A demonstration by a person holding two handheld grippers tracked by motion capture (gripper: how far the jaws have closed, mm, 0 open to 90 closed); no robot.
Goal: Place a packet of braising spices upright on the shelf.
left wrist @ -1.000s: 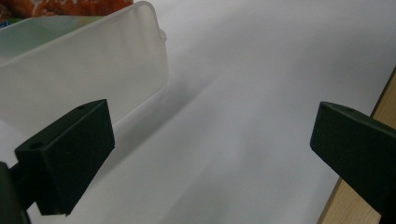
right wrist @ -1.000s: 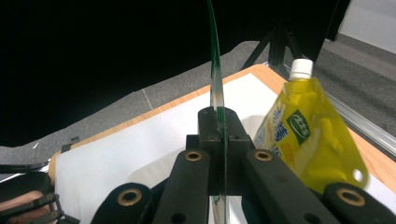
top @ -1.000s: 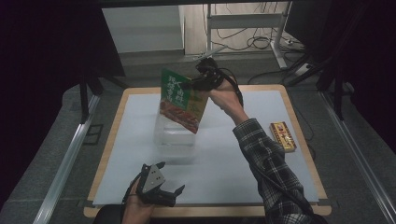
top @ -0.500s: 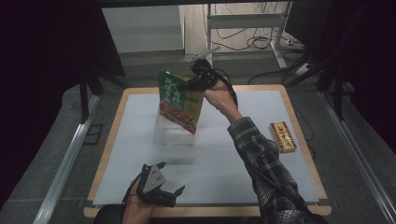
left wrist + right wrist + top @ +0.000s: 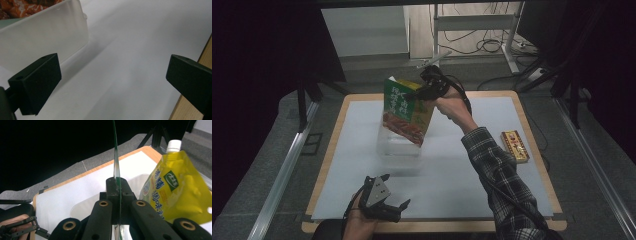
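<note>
A flat green packet (image 5: 403, 111) with a food picture hangs tilted over a clear plastic container (image 5: 398, 148) at the middle of the table. My right gripper (image 5: 416, 95) is shut on the packet's upper right edge. In the right gripper view the packet (image 5: 116, 167) stands edge-on, pinched between the jaws of the right gripper (image 5: 116, 185). A yellow spout pouch (image 5: 175, 191) with a white cap sits just right of it, over the container (image 5: 86, 207). My left gripper (image 5: 394, 191) rests open near the front edge. The left gripper (image 5: 113, 72) has nothing between its jaws, and the container (image 5: 45, 32) is ahead to its left.
A small brown and gold box (image 5: 514, 145) lies at the right of the white mat (image 5: 452, 175). The wooden table edge (image 5: 203, 56) runs close by the left gripper's right jaw. Dark stands and cables surround the table beyond its far edge.
</note>
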